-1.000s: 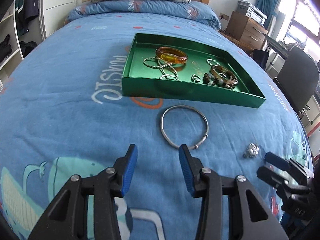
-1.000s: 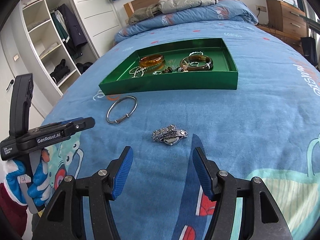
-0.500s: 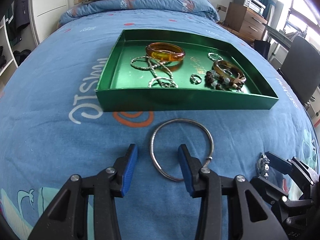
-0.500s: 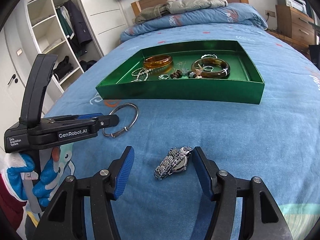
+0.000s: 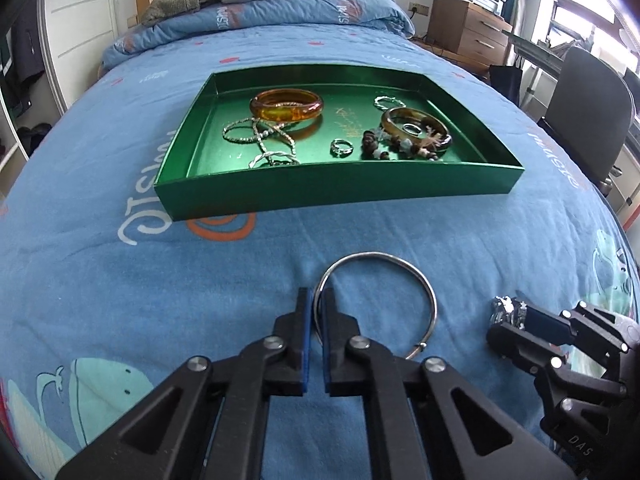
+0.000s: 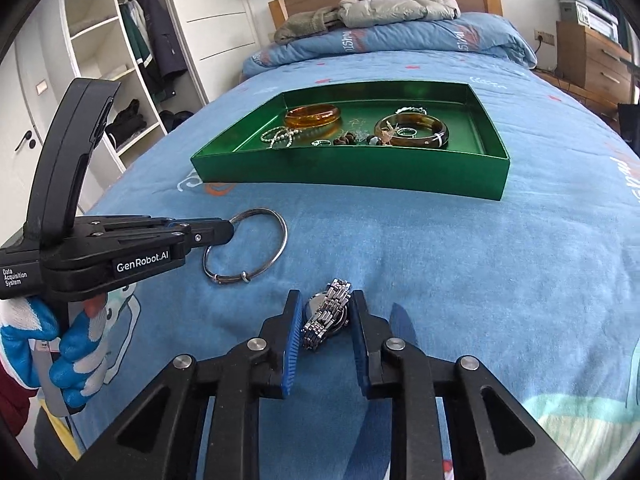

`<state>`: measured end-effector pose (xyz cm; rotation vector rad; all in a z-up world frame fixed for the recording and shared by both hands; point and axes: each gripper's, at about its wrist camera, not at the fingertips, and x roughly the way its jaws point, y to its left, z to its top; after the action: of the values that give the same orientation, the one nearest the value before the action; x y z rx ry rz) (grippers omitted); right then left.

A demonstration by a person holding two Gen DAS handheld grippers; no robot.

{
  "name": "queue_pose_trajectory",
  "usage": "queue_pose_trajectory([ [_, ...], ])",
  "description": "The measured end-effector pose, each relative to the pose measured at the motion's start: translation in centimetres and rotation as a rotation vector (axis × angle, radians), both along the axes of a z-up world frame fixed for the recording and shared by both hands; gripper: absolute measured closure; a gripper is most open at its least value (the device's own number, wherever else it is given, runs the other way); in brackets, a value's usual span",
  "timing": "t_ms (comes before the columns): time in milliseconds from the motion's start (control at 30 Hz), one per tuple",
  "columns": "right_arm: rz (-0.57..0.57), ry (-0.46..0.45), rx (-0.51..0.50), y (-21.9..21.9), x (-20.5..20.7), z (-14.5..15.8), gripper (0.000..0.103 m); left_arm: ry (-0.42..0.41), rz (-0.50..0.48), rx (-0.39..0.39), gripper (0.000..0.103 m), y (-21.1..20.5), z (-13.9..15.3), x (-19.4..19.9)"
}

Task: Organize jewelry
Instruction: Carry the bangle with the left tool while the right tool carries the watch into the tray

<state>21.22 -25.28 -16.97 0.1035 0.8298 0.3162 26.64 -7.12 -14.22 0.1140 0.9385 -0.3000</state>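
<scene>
Now both grabs on at once. Left gripper (image 5: pixel 316 312) pinched tight on near-left rim of thin silver wire bangle (image 5: pixel 420 280), flat on blue bedspread (image 5: pixel 100 280). Right gripper (image 6: pixel 323 314) jaws closed round silver link-band wristwatch (image 6: pixel 326 314), pads look touching, near centre. Green shallow tray (image 6: pixel 352 170) far, w/ amber bangle (image 6: pixel 313 115) etc. Tip: lift slow & straight, clear near wall, bangle may swing, watch band may sag.

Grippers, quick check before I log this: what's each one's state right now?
Left tool: shut on the silver bangle.
Right tool: shut on the watch, both lying on the bedspread.
</scene>
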Motion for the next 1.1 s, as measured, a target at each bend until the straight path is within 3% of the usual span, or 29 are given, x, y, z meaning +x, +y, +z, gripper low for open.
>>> queue_pose_trajectory([
  [367, -0.024, -0.06, 0.021, -1.5, -2.7, 2.4, 0.08, -0.122, -0.042, 0.068, 0.1, -0.7, 4.5, -2.3],
  [600, -0.011, -0.127, 0.019, -2.2, -1.8, 5.4, 0.08, -0.208, -0.085, 0.078, 0.1, -0.8, 8.7, -0.8],
  [800, -0.021, -0.164, 0.023, -2.8, 3.3, 7.6, 0.08, -0.244, -0.081, 0.065, 0.1, -1.6, 10.5, 3.9],
  [1100, -0.043, -0.15, 0.062, -2.7, 14.8, 8.6, 0.08, -0.209, -0.074, 0.052, 0.099, -4.0, 8.3, 10.1],
])
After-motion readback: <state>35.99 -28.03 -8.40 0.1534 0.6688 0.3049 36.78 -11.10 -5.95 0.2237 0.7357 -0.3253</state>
